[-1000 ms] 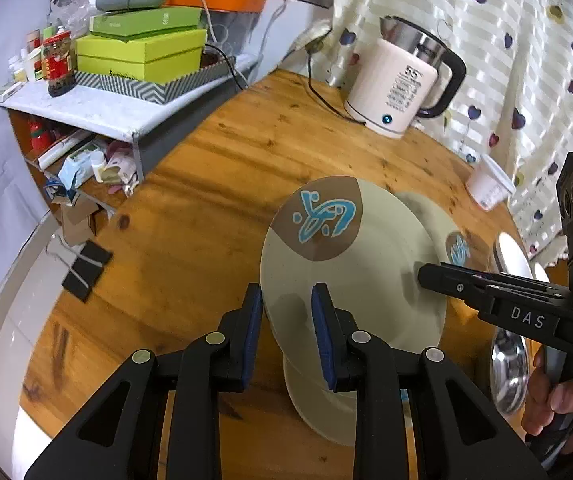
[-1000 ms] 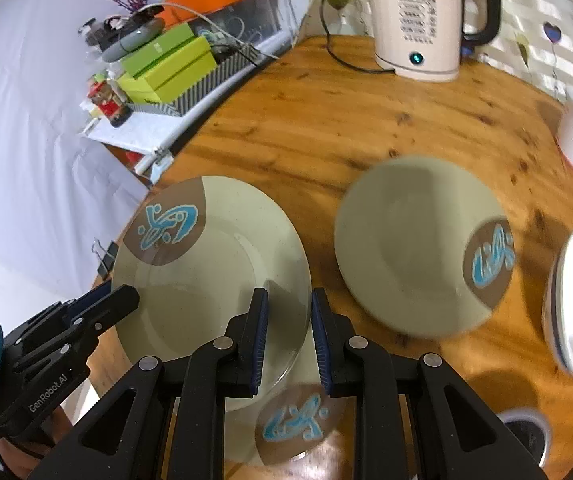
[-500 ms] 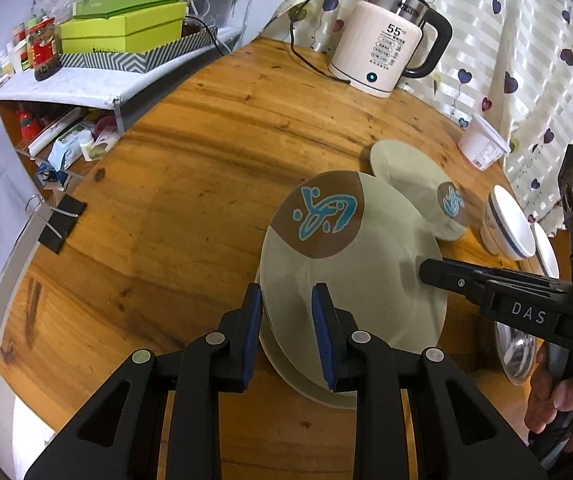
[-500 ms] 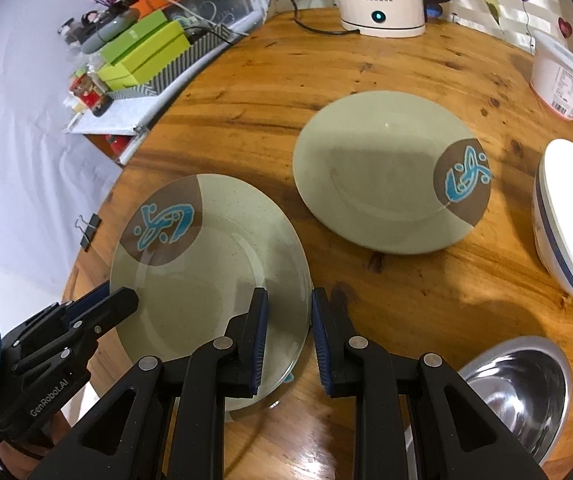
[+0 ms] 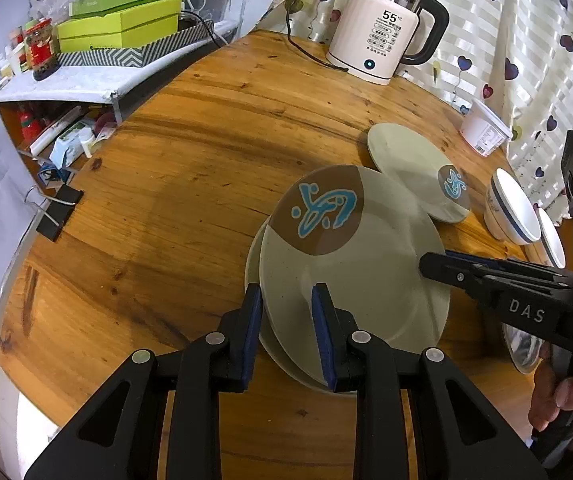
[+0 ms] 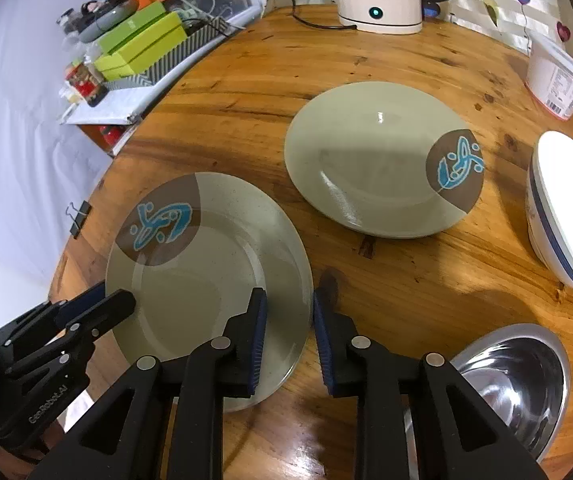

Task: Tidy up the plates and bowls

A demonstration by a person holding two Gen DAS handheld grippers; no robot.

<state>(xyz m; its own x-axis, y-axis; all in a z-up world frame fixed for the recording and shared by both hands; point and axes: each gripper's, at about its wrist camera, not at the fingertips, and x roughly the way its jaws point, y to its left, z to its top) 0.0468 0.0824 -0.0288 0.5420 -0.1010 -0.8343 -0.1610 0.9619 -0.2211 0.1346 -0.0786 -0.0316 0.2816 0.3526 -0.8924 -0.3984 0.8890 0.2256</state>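
A green plate with a brown patch and blue mark [image 5: 350,272] [image 6: 206,268] rests on another green plate [image 5: 286,356] on the wooden table [image 5: 174,168]. My left gripper [image 5: 286,328] straddles the top plate's near rim, and my right gripper [image 6: 286,328] straddles its right rim. Both sets of jaws stand a little apart, and I cannot tell whether they pinch the rim. A third green plate [image 6: 382,160] [image 5: 418,168] lies alone further back. A white bowl with a blue band [image 6: 566,208] [image 5: 512,208] stands at the right. A steel bowl [image 6: 514,376] sits near the front right.
A white kettle [image 5: 382,36] with its cord stands at the table's back. A white tub [image 6: 554,76] is at the back right. A shelf with green boxes [image 5: 118,28] runs along the left edge. A binder clip [image 5: 58,212] lies near the left edge.
Both grippers have lowered the top plate onto the plate beneath it, and the lower plate's blue mark is now covered. The view has widened to show the bowls.
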